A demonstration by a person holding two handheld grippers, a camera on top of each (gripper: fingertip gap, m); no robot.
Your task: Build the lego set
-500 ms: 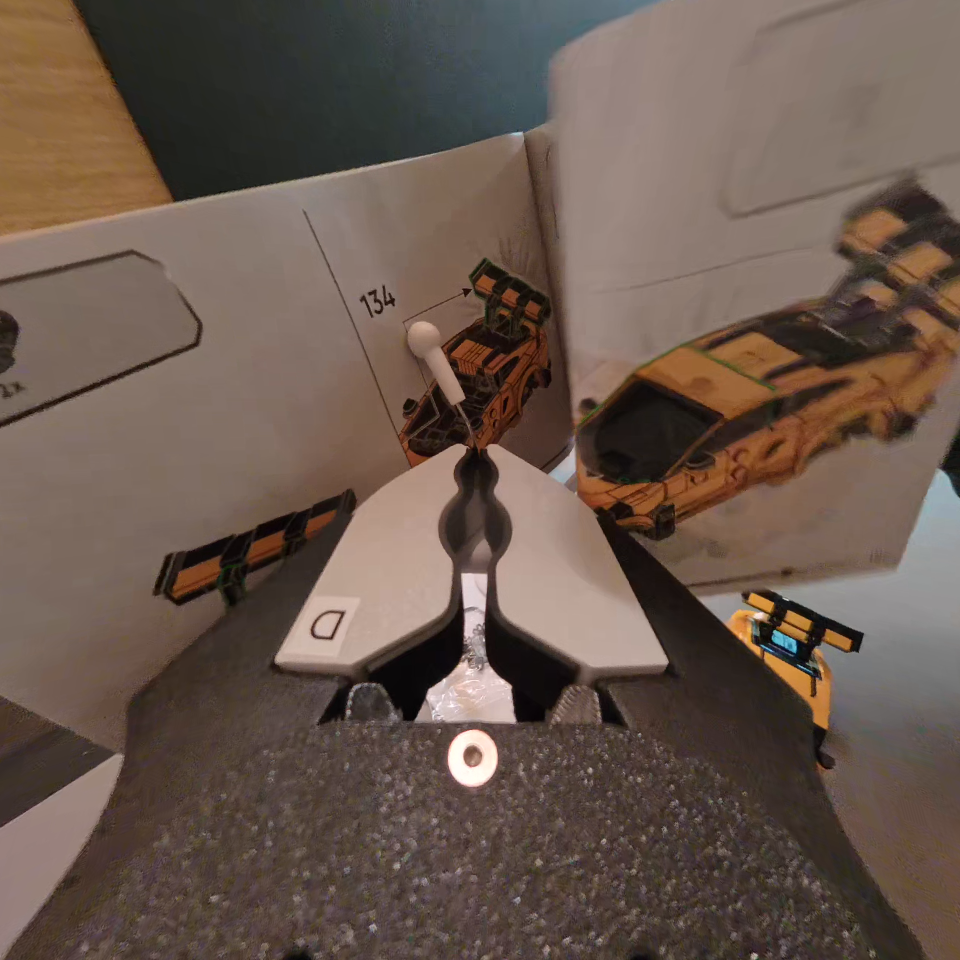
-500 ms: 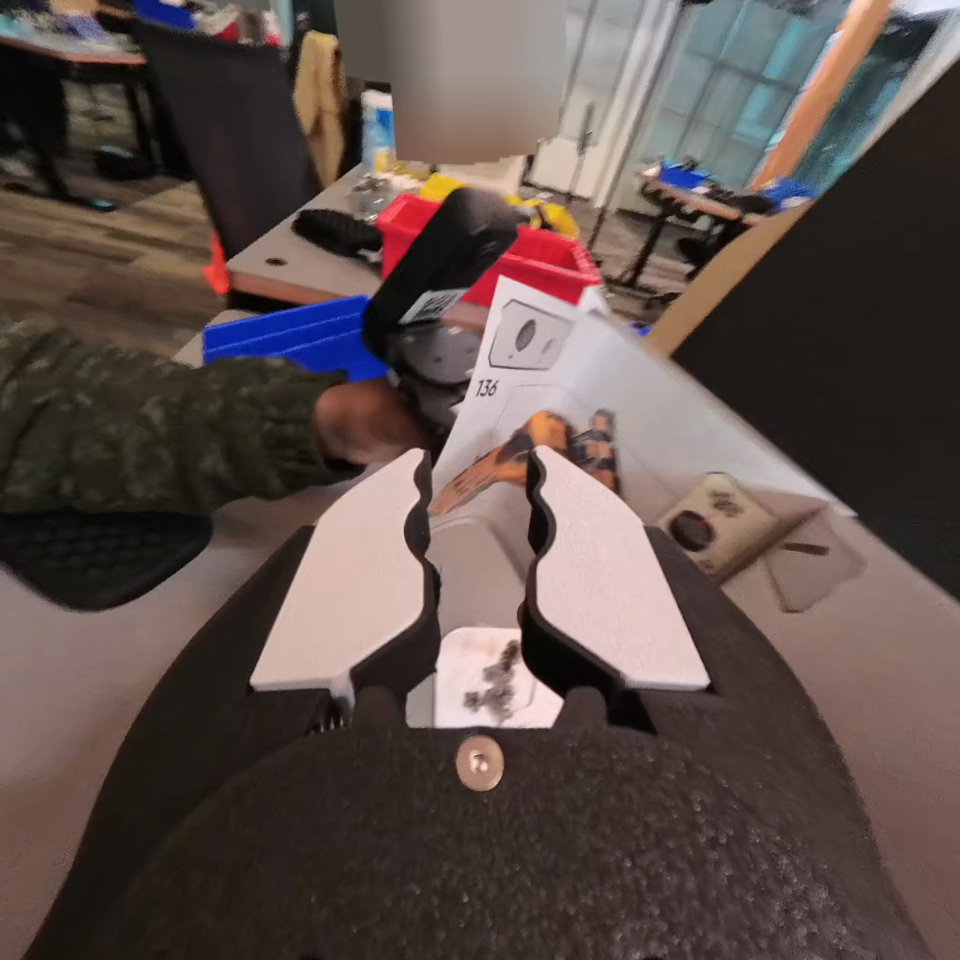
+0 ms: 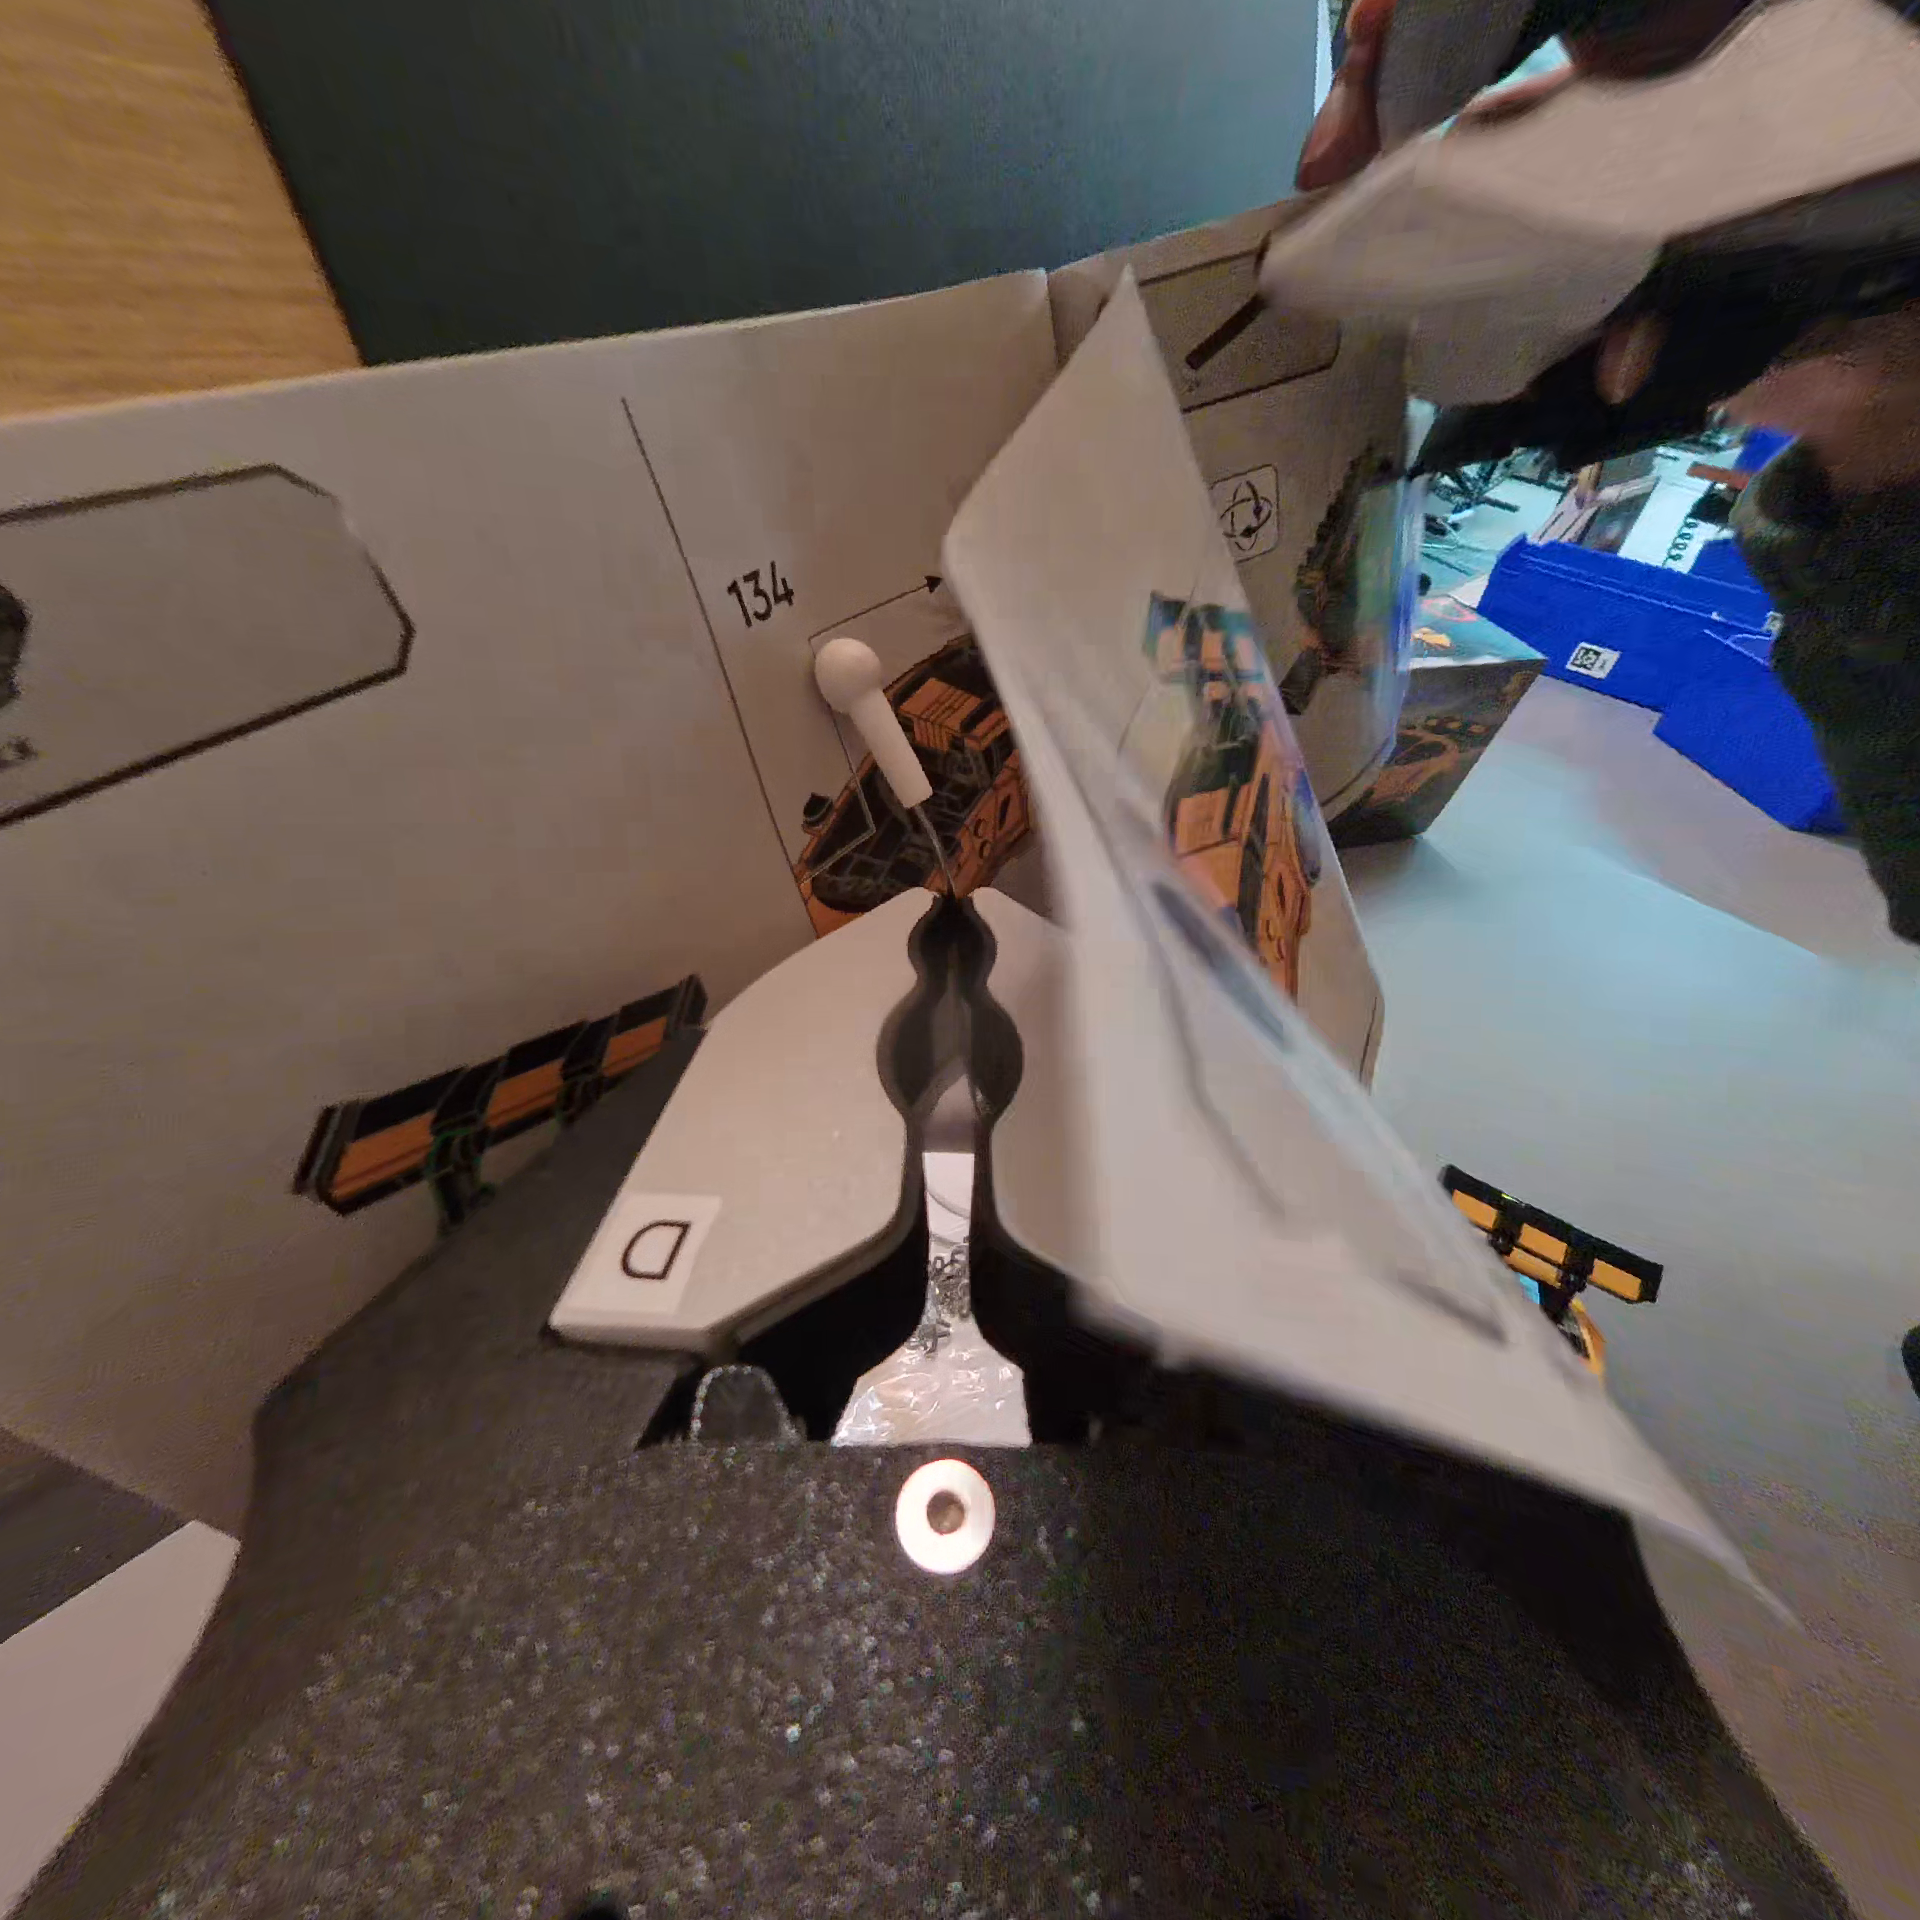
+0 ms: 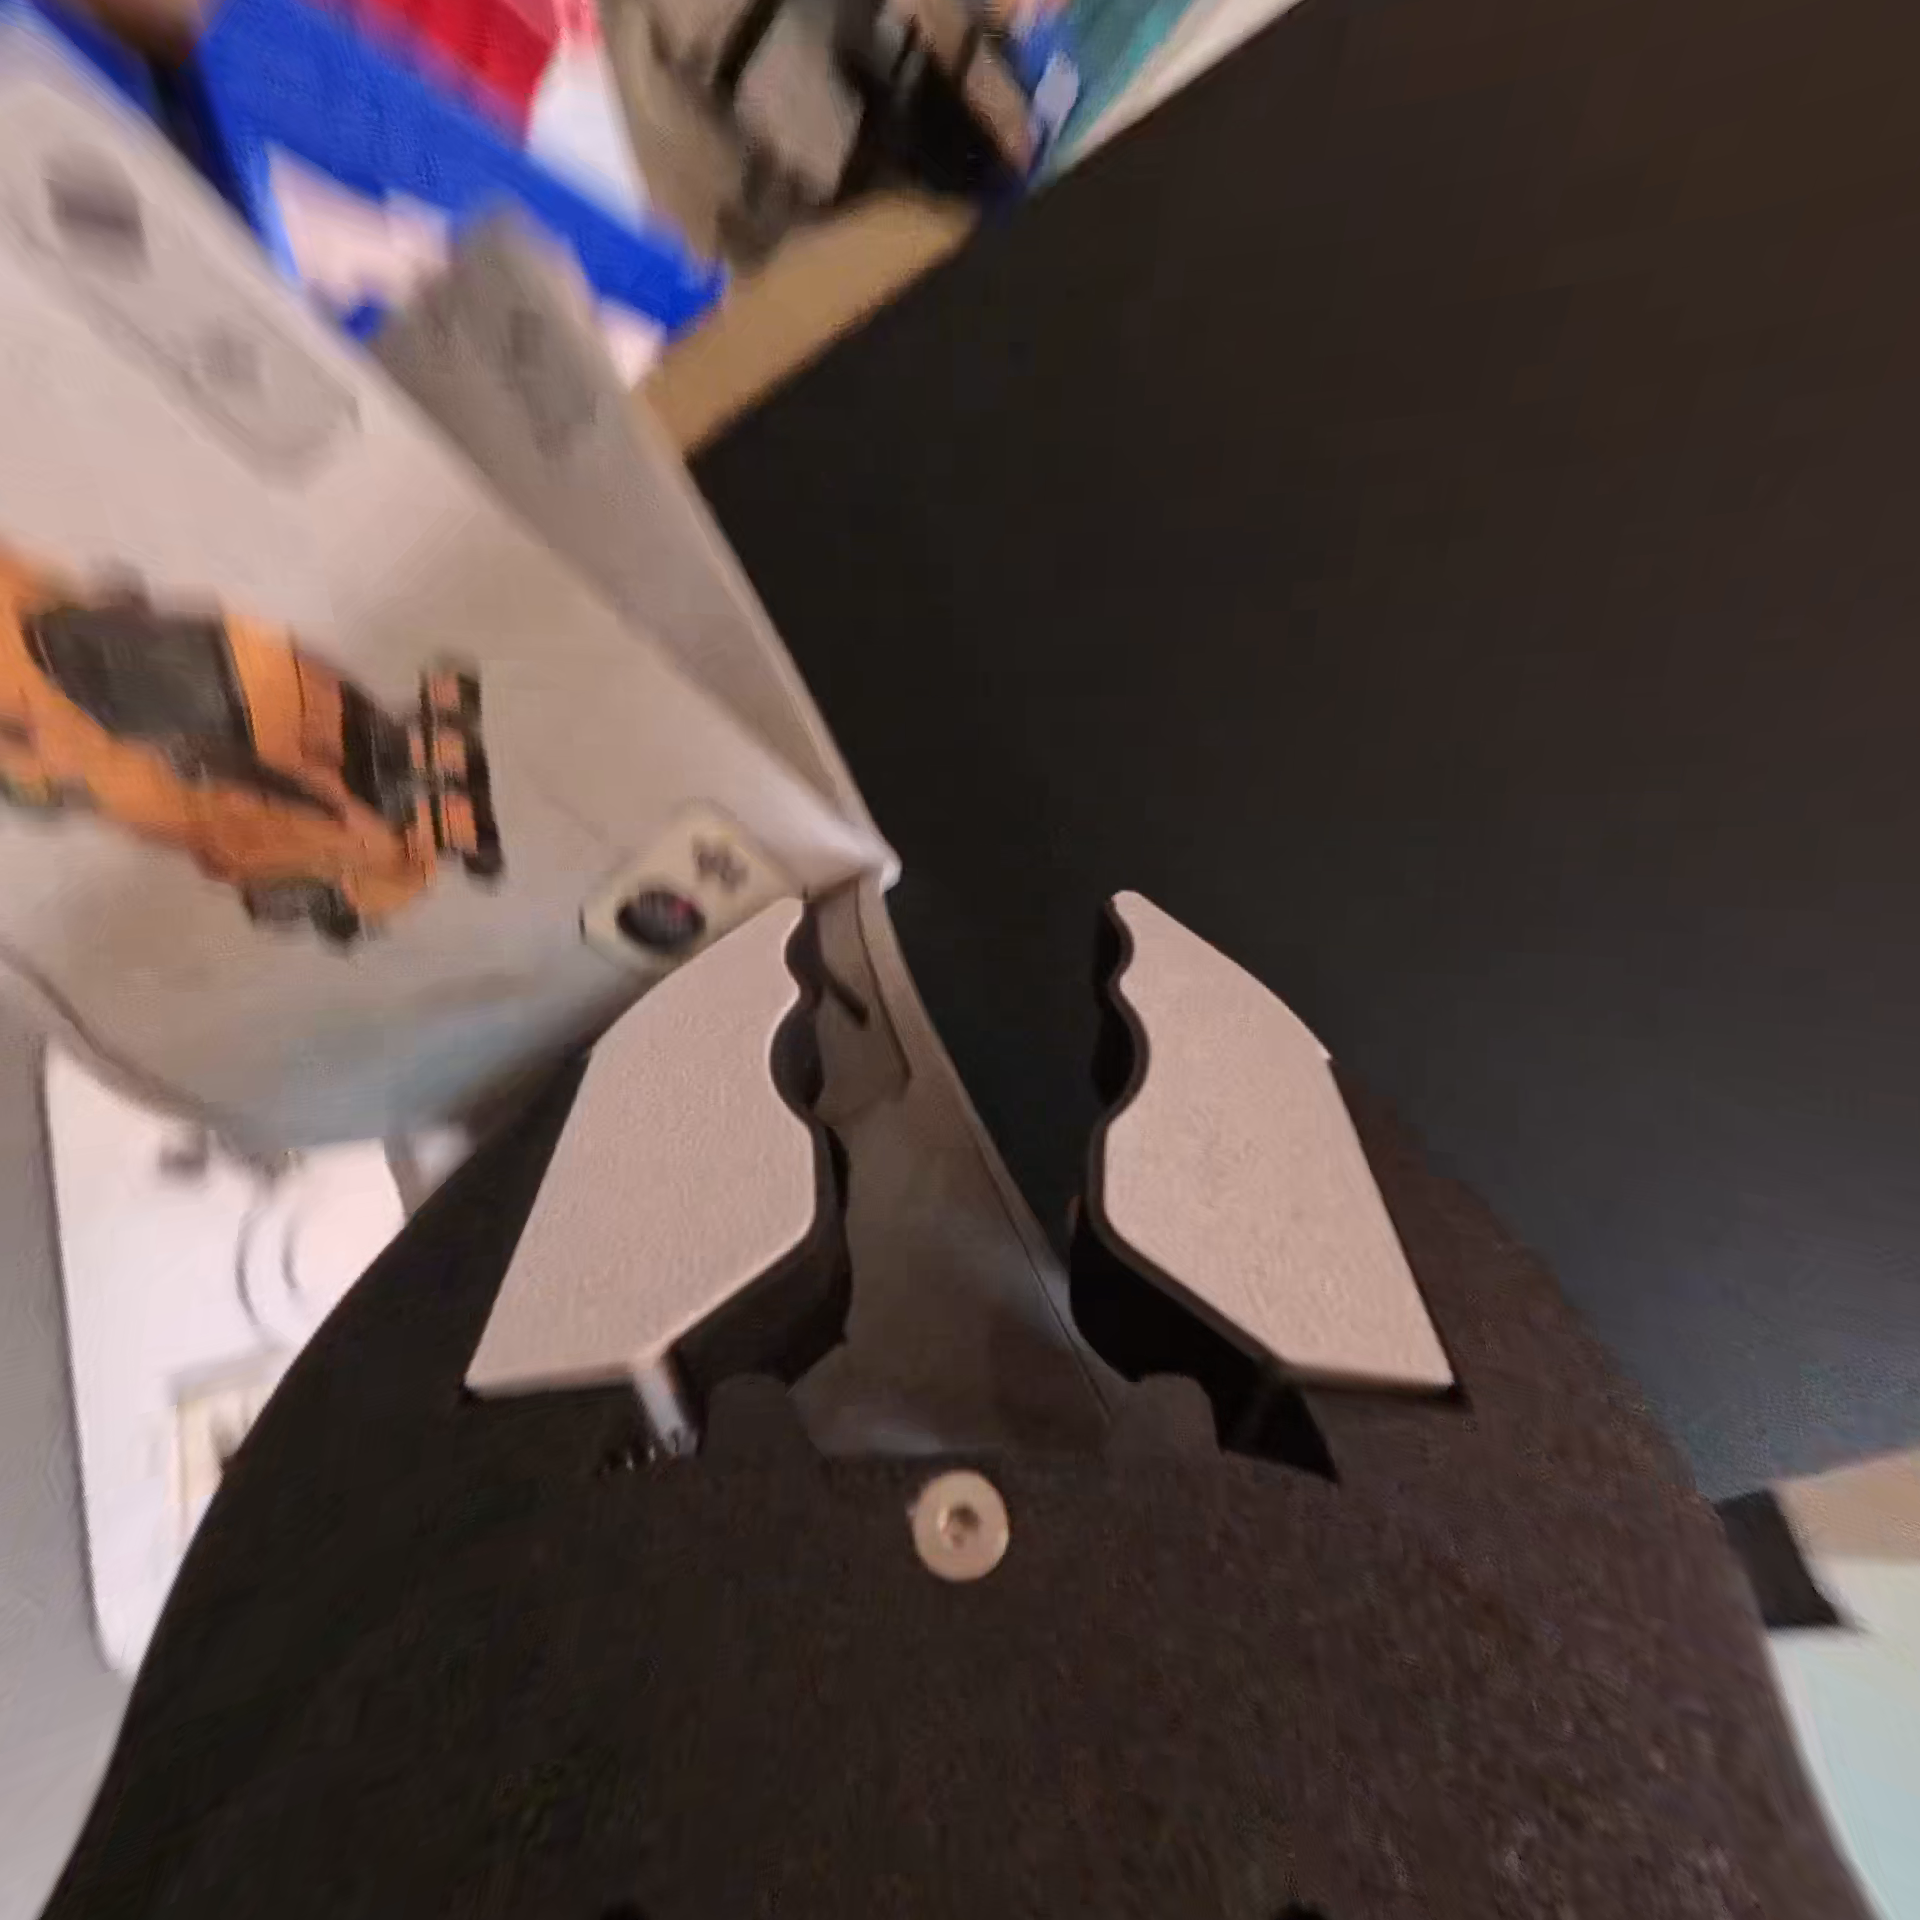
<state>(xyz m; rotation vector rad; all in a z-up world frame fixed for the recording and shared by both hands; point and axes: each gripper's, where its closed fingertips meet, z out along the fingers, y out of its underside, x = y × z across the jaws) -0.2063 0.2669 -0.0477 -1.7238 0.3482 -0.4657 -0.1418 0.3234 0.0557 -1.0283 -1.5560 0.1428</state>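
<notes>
**Booklet page mid-turn, model car waiting on the worktop**

The left tool point(image 3: 951, 914) has its jaws pressed together at the tips, pinching a thin wire that carries a small white ball-ended pin point(image 3: 868, 717). It sits right in front of the open instruction booklet point(image 3: 499, 748), whose left page stands upright with printed drawings of an orange and black car. A loose page point(image 3: 1174, 987) of that booklet curls across the left tool's right finger, blurred by motion.

The right tool point(image 4: 956, 935) has its jaws spread apart, gripping nothing firmly; the corner of the page point(image 4: 416, 727) lies against its left finger point(image 4: 686, 1132) and runs down into the gap (whether it is truly caught there cannot be told from the blurred picture).

The built lego car point(image 3: 1548, 1268), orange with a black and orange rear wing, stands on the pale worktop point(image 3: 1662, 1039) to the right, partly hidden behind the turning page. Farther back rest the set's box point(image 3: 1455, 748) and a blue bin point(image 3: 1662, 644).
</notes>
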